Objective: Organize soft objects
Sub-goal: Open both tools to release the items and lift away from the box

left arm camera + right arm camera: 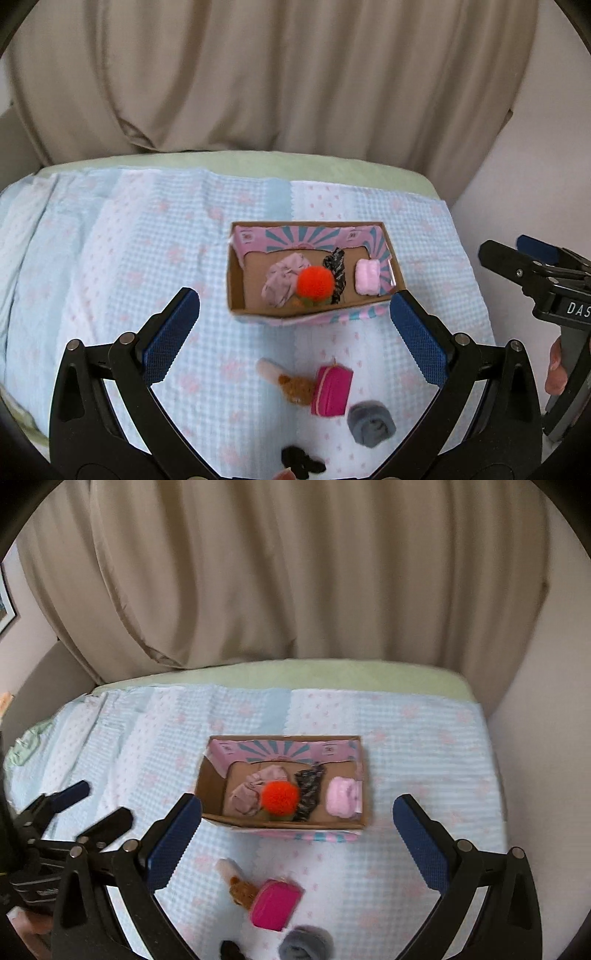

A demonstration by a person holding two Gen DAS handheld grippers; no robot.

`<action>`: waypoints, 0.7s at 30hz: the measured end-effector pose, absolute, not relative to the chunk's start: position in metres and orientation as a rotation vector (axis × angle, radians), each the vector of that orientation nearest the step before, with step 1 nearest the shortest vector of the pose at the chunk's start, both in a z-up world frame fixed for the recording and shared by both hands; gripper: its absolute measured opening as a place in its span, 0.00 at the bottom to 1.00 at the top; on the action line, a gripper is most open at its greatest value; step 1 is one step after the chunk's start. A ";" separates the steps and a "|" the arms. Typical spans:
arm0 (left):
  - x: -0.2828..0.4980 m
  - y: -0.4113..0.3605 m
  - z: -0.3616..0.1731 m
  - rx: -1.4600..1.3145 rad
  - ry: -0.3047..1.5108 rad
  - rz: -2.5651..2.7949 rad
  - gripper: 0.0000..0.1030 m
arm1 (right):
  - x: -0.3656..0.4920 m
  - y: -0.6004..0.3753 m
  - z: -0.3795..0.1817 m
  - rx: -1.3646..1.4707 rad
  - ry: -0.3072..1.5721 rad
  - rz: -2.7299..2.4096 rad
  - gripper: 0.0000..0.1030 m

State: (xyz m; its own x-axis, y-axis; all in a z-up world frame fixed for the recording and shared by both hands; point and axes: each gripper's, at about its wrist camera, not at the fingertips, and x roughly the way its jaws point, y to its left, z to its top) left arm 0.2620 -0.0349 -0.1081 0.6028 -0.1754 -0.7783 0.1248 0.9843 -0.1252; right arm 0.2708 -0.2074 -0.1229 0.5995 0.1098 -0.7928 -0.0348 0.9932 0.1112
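Both my left gripper (295,325) and right gripper (297,834) are wide open and hold nothing above the box (236,291) with the orange pom-pom (316,282)

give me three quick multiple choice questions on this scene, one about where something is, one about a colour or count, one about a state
1. Where does the orange pompom lie?
A. inside the cardboard box
B. on the blanket beside the pink pouch
C. between the left gripper's fingers

2. How many things lie inside the box?
A. one
B. four
C. seven

3. How do the two grippers stand?
A. both shut on cloth
B. left open, right shut on the pouch
C. both open and holding nothing

Answers:
1. A, the pompom sits on the box floor next to the mauve cloth.
2. B, the mauve cloth, the pompom, a black scrunchie and a pale pink roll.
3. C, the left gripper and the right gripper have their fingers wide apart with only blanket between them; the pink pouch lies untouched.
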 end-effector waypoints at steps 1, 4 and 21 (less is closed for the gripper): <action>0.250 -0.032 -0.103 -0.063 0.897 -0.164 1.00 | 0.259 -0.205 -0.116 0.072 0.914 0.078 1.00; 0.217 -0.023 -0.091 -0.064 0.874 -0.133 1.00 | 0.235 -0.204 -0.106 0.089 0.896 0.093 1.00; 0.072 0.017 -0.083 -0.081 0.829 -0.048 1.00 | 0.088 -0.186 -0.114 0.156 0.859 0.039 1.00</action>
